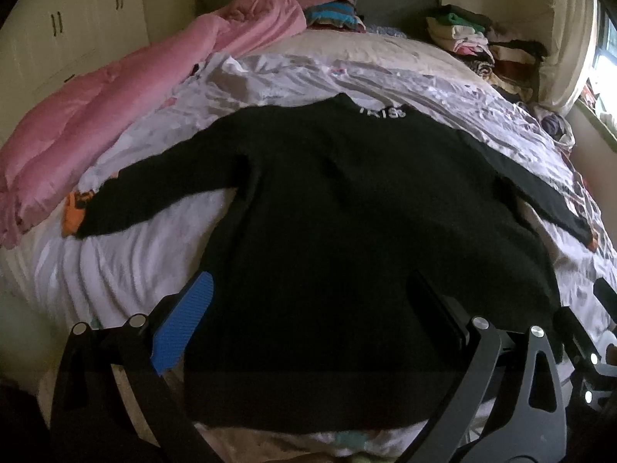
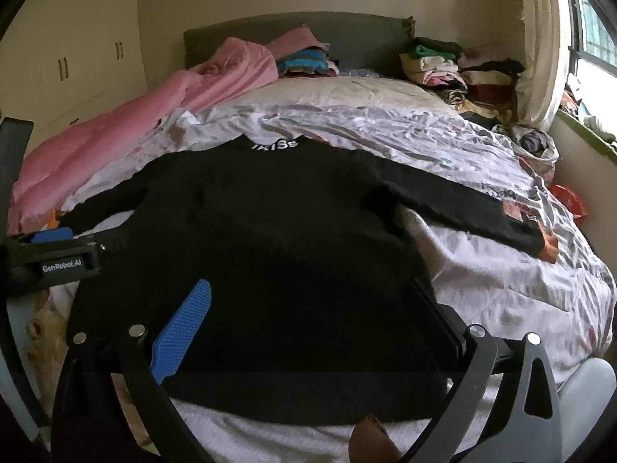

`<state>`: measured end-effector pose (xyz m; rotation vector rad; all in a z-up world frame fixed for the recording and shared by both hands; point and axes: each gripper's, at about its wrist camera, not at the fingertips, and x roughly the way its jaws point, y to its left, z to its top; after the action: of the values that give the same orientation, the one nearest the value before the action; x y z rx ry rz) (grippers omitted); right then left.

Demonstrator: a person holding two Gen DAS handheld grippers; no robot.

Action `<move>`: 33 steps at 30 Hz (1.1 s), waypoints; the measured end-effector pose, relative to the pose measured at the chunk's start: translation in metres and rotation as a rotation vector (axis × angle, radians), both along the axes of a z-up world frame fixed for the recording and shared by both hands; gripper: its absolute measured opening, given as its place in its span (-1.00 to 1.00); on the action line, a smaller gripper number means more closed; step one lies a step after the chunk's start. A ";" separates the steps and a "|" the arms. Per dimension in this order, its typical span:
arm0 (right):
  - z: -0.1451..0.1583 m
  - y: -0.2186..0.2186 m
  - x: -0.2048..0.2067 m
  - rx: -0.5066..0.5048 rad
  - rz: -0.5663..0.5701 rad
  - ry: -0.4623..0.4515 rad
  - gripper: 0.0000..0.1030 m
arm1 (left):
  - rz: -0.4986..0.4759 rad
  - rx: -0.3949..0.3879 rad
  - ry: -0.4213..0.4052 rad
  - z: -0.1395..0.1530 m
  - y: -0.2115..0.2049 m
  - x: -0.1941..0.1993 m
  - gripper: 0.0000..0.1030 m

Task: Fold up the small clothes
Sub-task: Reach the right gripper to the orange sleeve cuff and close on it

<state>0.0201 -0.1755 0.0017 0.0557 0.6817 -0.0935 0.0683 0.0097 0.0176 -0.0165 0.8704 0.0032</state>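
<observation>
Left wrist view: black sweater (image 1: 339, 208) lies flat on the bed (image 1: 127, 270), sleeves spread, ready for folding. My left gripper (image 1: 312, 301) hangs over the near hem, jaws apart, holding nothing.

Right wrist view: right gripper (image 2: 312, 305) likewise spread above the hem's right side.

A home bedroom is shown: a bed (image 2: 347, 92) with a grey headboard (image 2: 347, 34) is covered by rumpled sheets, a pink duvet (image 1: 115, 108) and clothes piles (image 2: 455, 73), flanked by built-in wardrobes (image 1: 69, 31) and a window (image 2: 594, 38).
</observation>
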 end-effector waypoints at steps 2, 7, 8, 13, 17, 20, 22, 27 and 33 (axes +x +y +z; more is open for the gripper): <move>0.000 -0.003 0.004 0.002 -0.006 -0.001 0.92 | -0.003 -0.004 -0.001 0.003 -0.001 0.007 0.82; 0.002 -0.013 0.018 0.008 -0.029 -0.009 0.92 | -0.004 0.005 -0.005 0.010 -0.006 0.028 0.82; 0.003 -0.016 0.020 0.010 -0.034 -0.010 0.92 | -0.006 -0.001 -0.004 0.012 -0.006 0.034 0.82; 0.008 -0.041 0.036 0.030 -0.098 -0.031 0.92 | -0.015 -0.016 0.000 0.020 -0.015 0.059 0.82; 0.011 -0.066 0.049 0.045 -0.164 -0.033 0.92 | -0.026 -0.038 -0.010 0.026 -0.022 0.080 0.82; 0.009 -0.091 0.057 0.056 -0.227 -0.033 0.92 | -0.017 -0.063 -0.003 0.026 -0.022 0.094 0.82; 0.007 -0.105 0.061 0.062 -0.261 -0.029 0.92 | -0.008 -0.072 0.004 0.025 -0.023 0.103 0.82; -0.002 -0.147 0.069 0.081 -0.367 -0.012 0.92 | 0.014 -0.068 0.014 0.018 -0.024 0.123 0.82; -0.016 -0.197 0.071 0.116 -0.500 0.011 0.92 | 0.019 -0.081 0.058 0.000 -0.027 0.141 0.82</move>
<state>0.0910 -0.3729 -0.0147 0.3375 0.6717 -0.5343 0.2097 -0.0170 0.0179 -0.1006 0.9281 -0.0137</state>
